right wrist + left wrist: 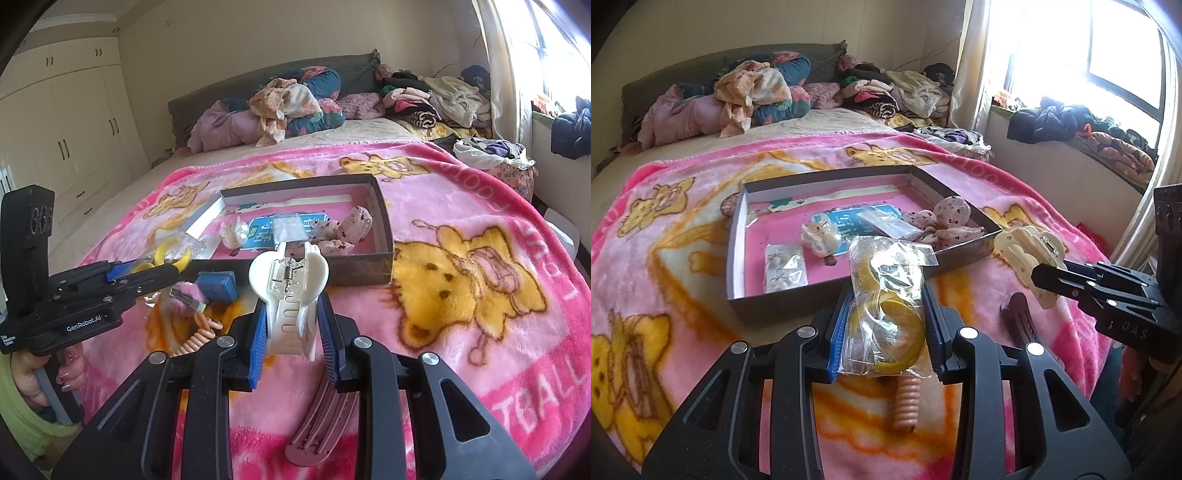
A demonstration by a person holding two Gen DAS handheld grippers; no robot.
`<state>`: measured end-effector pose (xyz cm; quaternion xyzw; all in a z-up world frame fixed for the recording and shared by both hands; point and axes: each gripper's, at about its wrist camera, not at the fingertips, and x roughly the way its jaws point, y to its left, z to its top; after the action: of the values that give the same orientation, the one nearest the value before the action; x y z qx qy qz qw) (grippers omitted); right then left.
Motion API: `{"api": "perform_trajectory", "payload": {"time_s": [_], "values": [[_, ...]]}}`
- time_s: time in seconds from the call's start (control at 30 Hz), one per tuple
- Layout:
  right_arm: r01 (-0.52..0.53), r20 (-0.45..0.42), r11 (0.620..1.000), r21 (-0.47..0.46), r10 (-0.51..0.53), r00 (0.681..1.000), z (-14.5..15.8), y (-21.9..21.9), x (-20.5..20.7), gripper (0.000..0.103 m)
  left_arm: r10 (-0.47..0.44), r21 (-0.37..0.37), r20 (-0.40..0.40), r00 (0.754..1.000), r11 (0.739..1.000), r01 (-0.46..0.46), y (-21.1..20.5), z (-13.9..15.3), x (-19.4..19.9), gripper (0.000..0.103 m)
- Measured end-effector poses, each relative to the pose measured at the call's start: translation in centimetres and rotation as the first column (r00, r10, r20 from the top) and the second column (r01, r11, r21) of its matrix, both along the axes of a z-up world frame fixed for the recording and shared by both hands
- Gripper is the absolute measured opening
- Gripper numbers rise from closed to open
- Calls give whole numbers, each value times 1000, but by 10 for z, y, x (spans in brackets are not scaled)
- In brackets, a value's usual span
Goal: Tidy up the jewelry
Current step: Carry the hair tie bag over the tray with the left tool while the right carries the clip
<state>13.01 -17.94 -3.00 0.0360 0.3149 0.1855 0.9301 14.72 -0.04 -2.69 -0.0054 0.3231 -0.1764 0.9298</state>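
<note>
Left gripper [886,325]: clamped on bag [886,291] of yellow bangles; crinkly clear film, slippery.
Right gripper [291,325]: clamped on claw clip [290,295]; hard cream plastic, sprung.
Box [783,299]: just ahead of both, shallow card.
Advice: carry over near wall, lower, then release.

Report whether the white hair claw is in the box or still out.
Out. The white hair claw is clamped in the right gripper, short of the box rim.
</note>
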Motion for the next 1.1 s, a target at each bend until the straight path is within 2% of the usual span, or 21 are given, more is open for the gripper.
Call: {"api": "perform_trajectory", "payload": {"time_s": [0.87, 1.1], "values": [[55, 5, 998, -18, -55, 998, 6, -14, 40, 25, -2, -25, 9, 1000, 1000, 2, -19, 3, 47, 27], [56, 2, 998, -30, -56, 998, 6, -14, 63, 25, 15, -21, -3, 1000, 1000, -15, -19, 2, 65, 27]]}}
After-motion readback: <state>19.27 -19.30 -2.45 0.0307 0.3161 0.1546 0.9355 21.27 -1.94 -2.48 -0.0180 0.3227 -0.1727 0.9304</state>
